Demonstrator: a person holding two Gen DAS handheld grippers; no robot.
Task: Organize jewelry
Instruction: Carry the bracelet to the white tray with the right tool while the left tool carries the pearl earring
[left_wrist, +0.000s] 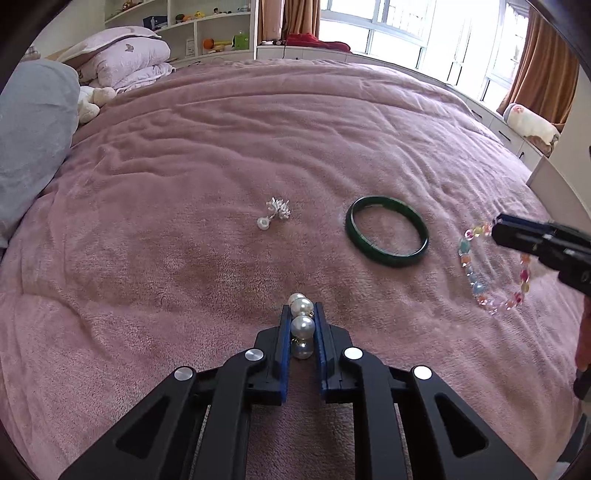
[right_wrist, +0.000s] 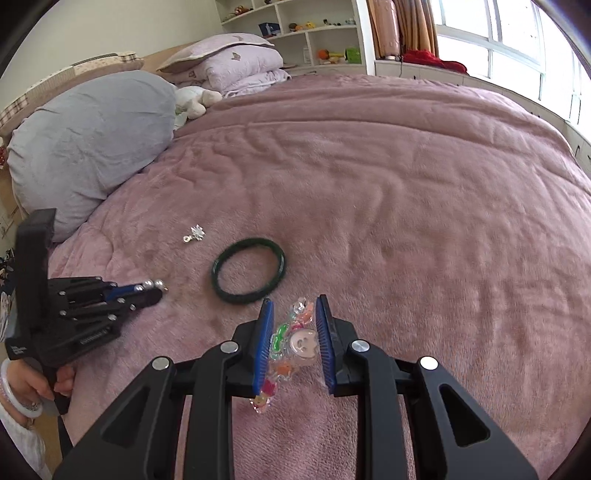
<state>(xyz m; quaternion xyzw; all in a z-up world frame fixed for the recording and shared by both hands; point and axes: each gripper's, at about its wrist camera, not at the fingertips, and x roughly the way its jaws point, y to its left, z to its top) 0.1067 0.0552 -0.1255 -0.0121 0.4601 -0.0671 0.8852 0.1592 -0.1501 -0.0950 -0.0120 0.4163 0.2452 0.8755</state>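
Pearl string (left_wrist: 302, 325) partly hidden between left tool (left_wrist: 302, 314) pads.

left gripper (left_wrist: 302, 314) pinched (firmly), right gripper (right_wrist: 294, 314) seemingly parted

Wide pink bed (right_wrist: 406, 177) open ahead; small jewelry scattered near my grippers

Beyond the green bangle (left_wrist: 386, 230) and the silver charm (left_wrist: 275, 212) the blanket lies bare toward the window side; the grey pillow (right_wrist: 92, 140) and folded quilts (right_wrist: 236, 62) block the head end; a clear lane runs between charm and bangle; the beaded bracelet (left_wrist: 491, 269) lies just right of the bangle, my right gripper (left_wrist: 496, 230) over it.
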